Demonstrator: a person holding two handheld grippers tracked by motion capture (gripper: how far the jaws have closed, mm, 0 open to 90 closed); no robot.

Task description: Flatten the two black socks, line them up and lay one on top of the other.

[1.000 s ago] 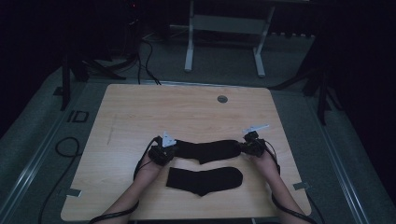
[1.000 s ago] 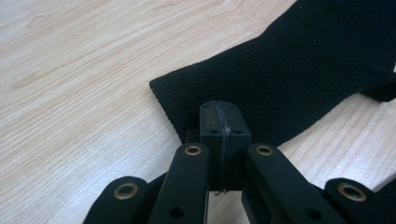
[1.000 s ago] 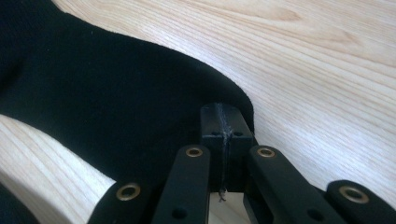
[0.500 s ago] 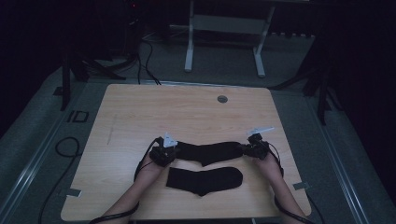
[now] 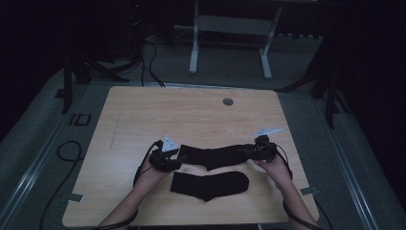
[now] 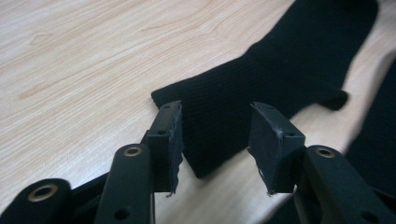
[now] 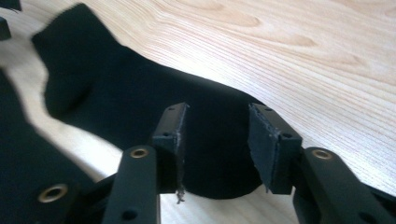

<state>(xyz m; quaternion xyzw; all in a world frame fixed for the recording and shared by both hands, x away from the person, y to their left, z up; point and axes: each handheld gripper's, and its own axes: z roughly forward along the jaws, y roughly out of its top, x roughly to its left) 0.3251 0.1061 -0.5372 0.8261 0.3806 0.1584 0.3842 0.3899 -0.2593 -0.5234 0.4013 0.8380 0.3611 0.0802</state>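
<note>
Two black socks lie on the table [image 5: 143, 110] in front of the person: the far sock [image 5: 215, 155] stretched flat between the grippers, the near sock [image 5: 209, 184] just beside it, closer to the table's front edge and not touching either tool. The left gripper [image 6: 217, 133] stands with jaws apart over the far sock's cuff, and the right gripper [image 7: 215, 135] gapes the same way over its toe, neither pinching anything. To my eye the far sock is laid out, while pairing or folding remains undone
</note>
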